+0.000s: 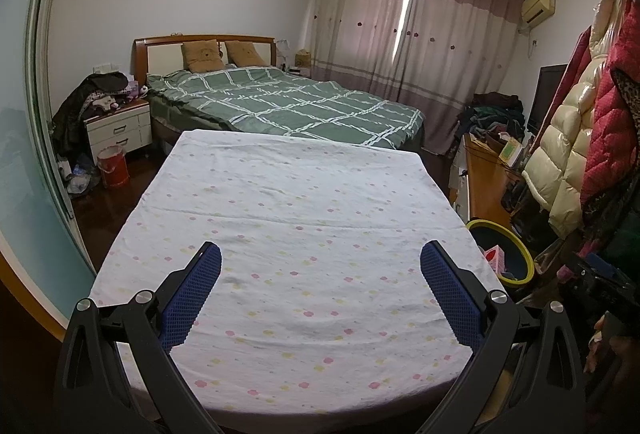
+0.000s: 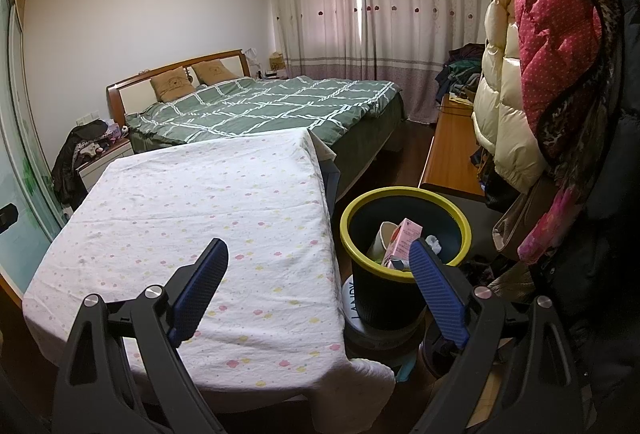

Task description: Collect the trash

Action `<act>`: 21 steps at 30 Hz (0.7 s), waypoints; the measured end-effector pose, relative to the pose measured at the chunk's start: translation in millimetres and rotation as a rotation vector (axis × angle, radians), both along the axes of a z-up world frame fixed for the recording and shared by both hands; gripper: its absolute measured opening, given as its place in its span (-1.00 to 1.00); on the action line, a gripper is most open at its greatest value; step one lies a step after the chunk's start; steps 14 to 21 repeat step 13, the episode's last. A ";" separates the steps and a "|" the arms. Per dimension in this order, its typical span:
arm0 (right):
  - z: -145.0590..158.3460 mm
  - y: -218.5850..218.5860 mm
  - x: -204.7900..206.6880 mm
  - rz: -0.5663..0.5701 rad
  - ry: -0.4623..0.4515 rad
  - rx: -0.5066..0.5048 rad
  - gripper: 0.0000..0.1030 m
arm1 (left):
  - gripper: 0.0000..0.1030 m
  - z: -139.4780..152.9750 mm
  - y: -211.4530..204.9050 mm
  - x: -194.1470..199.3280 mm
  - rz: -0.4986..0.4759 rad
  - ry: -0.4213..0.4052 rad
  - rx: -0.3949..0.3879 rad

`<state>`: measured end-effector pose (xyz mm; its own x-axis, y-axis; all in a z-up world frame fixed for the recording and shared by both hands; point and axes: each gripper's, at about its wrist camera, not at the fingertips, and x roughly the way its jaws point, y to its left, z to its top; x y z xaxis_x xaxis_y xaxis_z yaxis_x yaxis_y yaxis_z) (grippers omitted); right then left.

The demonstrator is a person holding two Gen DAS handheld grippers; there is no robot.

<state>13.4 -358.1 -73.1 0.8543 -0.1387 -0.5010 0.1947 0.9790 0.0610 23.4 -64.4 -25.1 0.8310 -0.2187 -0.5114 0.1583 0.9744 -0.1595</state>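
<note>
A dark bin with a yellow rim (image 2: pixel 404 194) stands on the floor to the right of the cloth-covered table (image 2: pixel 192 202). Inside it lie a pink carton (image 2: pixel 402 240), a white cup (image 2: pixel 382 236) and crumpled white paper (image 2: pixel 434 244). The bin also shows at the right of the left wrist view (image 1: pixel 502 230), with the pink carton (image 1: pixel 496 258) inside. My left gripper (image 1: pixel 320 258) is open and empty above the table's white flowered cloth (image 1: pixel 300 218). My right gripper (image 2: pixel 320 254) is open and empty, straddling the table's right edge beside the bin.
A bed with a green checked cover (image 1: pixel 280 102) lies beyond the table. A nightstand (image 1: pixel 120 130) and a red bucket (image 1: pixel 114 166) stand at the left. Coats (image 2: pixel 540 54) hang at the right over a wooden cabinet (image 2: pixel 452 150). Clothes are piled near the curtains (image 1: pixel 496 114).
</note>
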 end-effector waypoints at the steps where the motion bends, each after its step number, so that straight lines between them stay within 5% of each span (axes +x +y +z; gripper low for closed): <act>1: -1.2 0.4 -0.2 0.001 0.001 0.000 0.69 | 0.91 0.1 -0.6 1.2 -0.002 -0.001 -0.001; 8: -5.5 6.2 19.2 0.038 0.013 -0.003 0.76 | 0.91 -7.7 -3.9 27.2 -0.004 0.039 0.004; 13: -23.2 21.0 83.4 0.119 0.076 0.040 0.80 | 0.91 -35.6 4.3 83.0 0.031 0.098 0.051; 21: -23.2 21.0 83.4 0.119 0.076 0.040 0.80 | 0.91 -35.6 4.3 83.0 0.031 0.098 0.051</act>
